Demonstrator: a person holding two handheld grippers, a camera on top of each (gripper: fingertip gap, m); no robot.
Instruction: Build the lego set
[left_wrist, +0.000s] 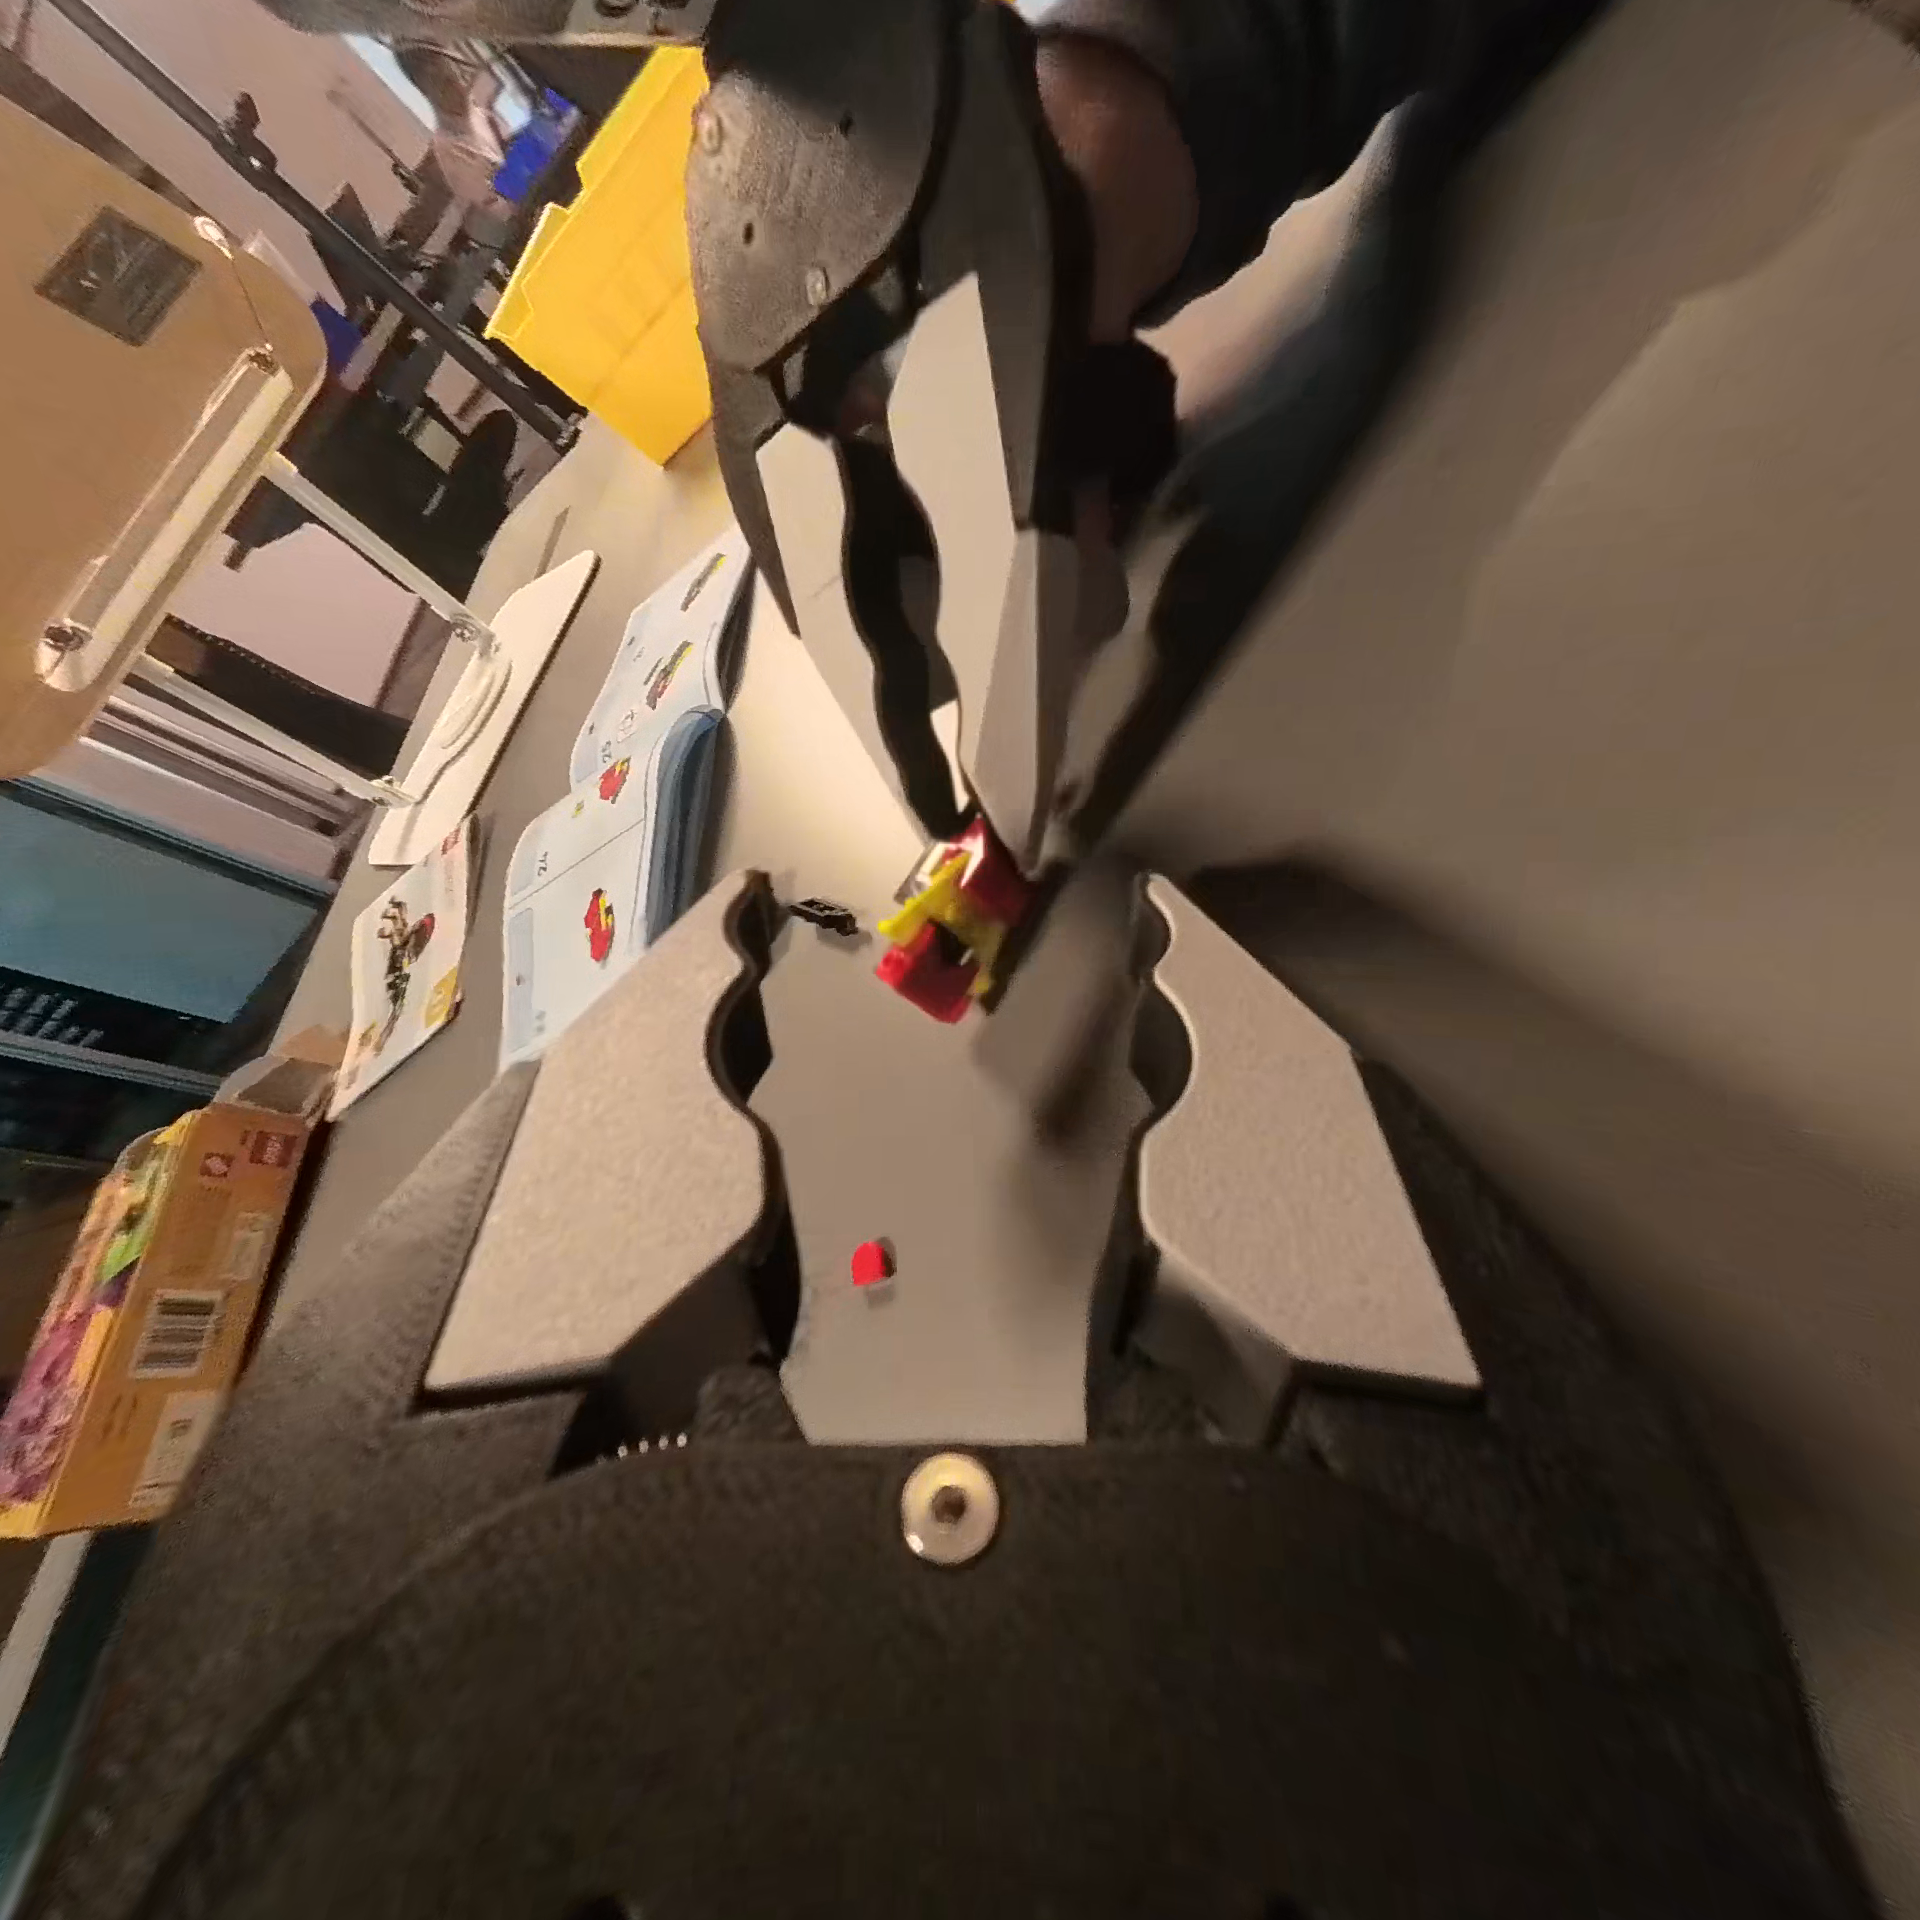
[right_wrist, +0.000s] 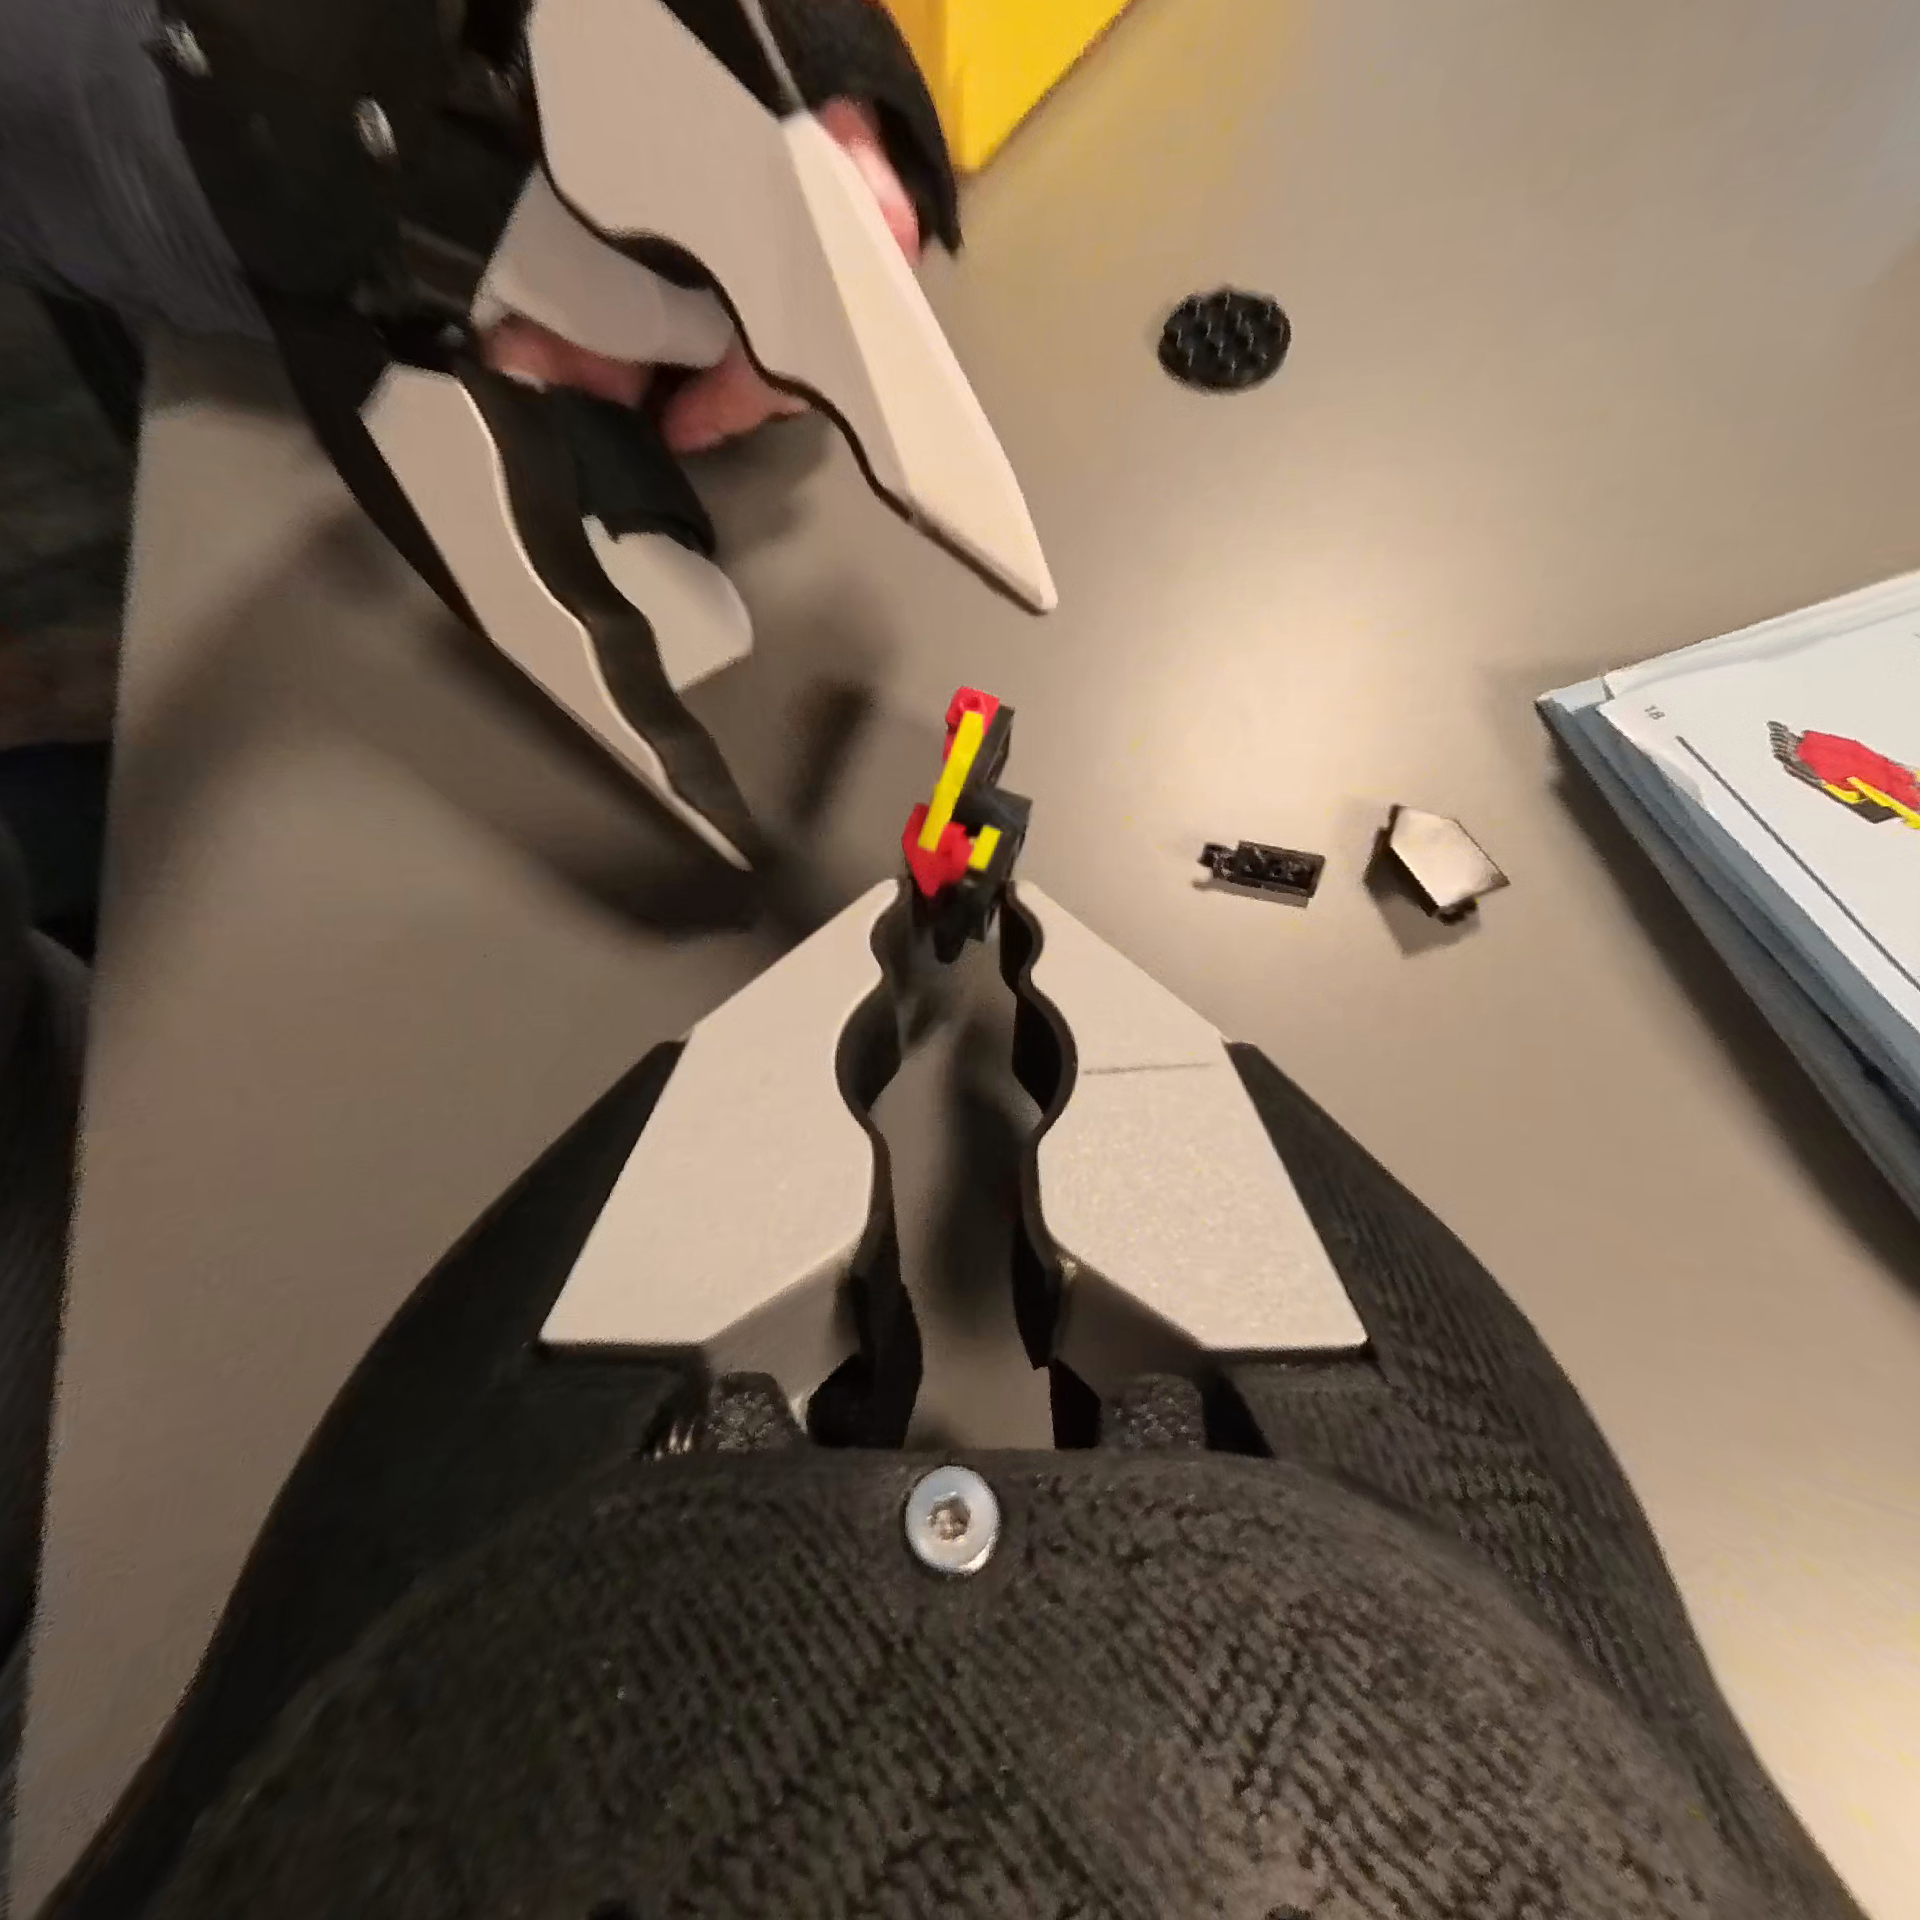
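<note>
While the right gripper (right_wrist: 951, 894) pinches the red, yellow and black lego model (right_wrist: 961, 805) above the table (right_wrist: 1351, 520), the left gripper (right_wrist: 894, 727) (fingers spread wide) holds nothing.

Yellow bin (left_wrist: 613, 270) — clear stand (left_wrist: 156, 436)
</note>
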